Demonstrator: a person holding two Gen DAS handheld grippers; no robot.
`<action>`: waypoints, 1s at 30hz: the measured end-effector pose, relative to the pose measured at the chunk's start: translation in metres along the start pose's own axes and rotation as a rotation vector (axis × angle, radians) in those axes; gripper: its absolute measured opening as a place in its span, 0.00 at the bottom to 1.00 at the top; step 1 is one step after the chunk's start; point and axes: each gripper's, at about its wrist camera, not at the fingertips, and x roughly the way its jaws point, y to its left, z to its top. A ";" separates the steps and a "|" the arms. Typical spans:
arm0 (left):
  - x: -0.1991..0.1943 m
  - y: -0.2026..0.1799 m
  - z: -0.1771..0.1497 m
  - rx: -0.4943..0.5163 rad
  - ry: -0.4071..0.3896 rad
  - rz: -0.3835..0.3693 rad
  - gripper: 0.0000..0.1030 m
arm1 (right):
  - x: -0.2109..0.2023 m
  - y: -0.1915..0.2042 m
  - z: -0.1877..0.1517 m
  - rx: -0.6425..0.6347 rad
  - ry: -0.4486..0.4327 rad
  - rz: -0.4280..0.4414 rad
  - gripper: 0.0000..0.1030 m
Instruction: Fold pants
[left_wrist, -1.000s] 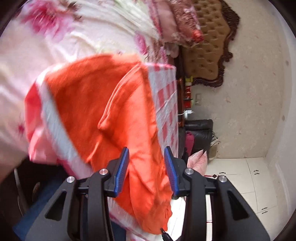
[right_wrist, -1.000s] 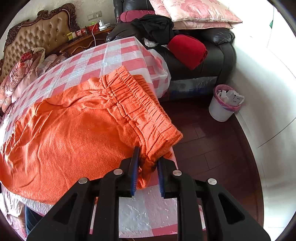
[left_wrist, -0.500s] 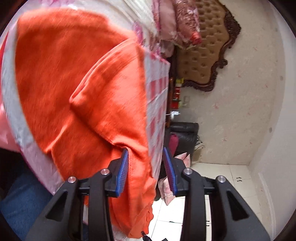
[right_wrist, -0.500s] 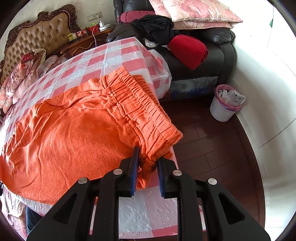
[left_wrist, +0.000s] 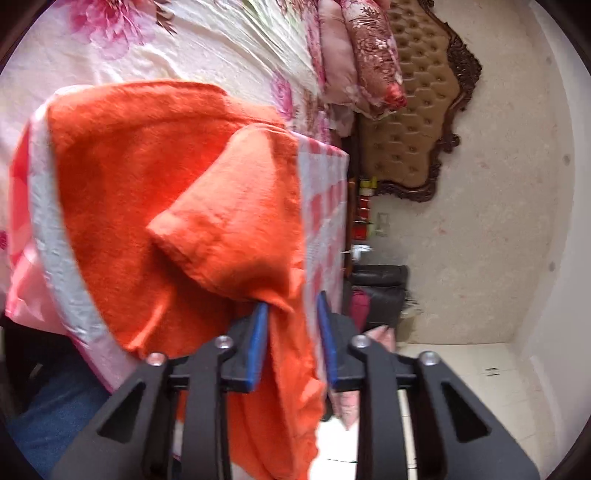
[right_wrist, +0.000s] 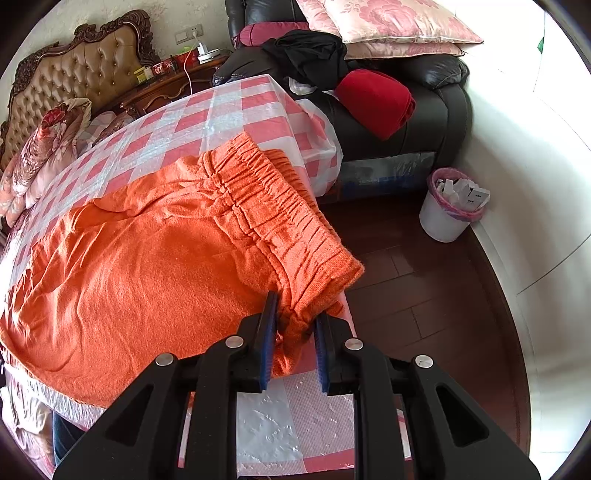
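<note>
Pants (right_wrist: 155, 266) in bright orange lie spread over the desk (right_wrist: 229, 110), which wears a red-and-white checked plastic cover. In the right wrist view the gathered elastic waistband (right_wrist: 273, 206) runs from about 11 o'clock down to 4 o'clock, its near corner hanging at the desk edge. The right hand-held gripper (right_wrist: 295, 325) has that waistband corner bunched between its blue pads (right_wrist: 267, 339), the jaws drawn close and pinching the cloth. The legs stretch away toward 9 o'clock, wrinkled, with the lower edge draping over the near side of the desk.

In the left wrist view the scene is turned on its side and slightly blurred. The left hand-held gripper (left_wrist: 291, 325) has a fold of the orange fabric (left_wrist: 184, 184) running down between its fingers (left_wrist: 258, 343); the cloth touches the left pad, while a gap shows before the right one, so the jaws stand partly spread and I cannot tell whether they truly grip it. A doubled flap of the pants lies at the centre, and more fabric hangs past the gripper toward 6 o'clock.

Around it: a bed with a flowered sheet (left_wrist: 184, 40) at 12 o'clock, a tufted headboard (right_wrist: 74, 74), a black leather sofa (right_wrist: 436, 99) carrying a red bundle (right_wrist: 376, 99) and pink cushions (right_wrist: 388, 22), and a white waste bin (right_wrist: 448, 210) on the dark wooden floor at 3 o'clock
</note>
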 end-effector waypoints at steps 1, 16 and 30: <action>-0.002 -0.001 0.001 0.019 -0.016 0.038 0.09 | 0.000 -0.002 0.001 0.018 0.007 0.010 0.16; 0.008 -0.132 0.007 0.347 -0.031 0.211 0.03 | -0.060 0.006 0.082 0.142 -0.025 0.220 0.15; 0.013 -0.193 0.007 0.438 -0.018 0.131 0.03 | -0.077 0.007 0.121 0.124 -0.149 0.247 0.14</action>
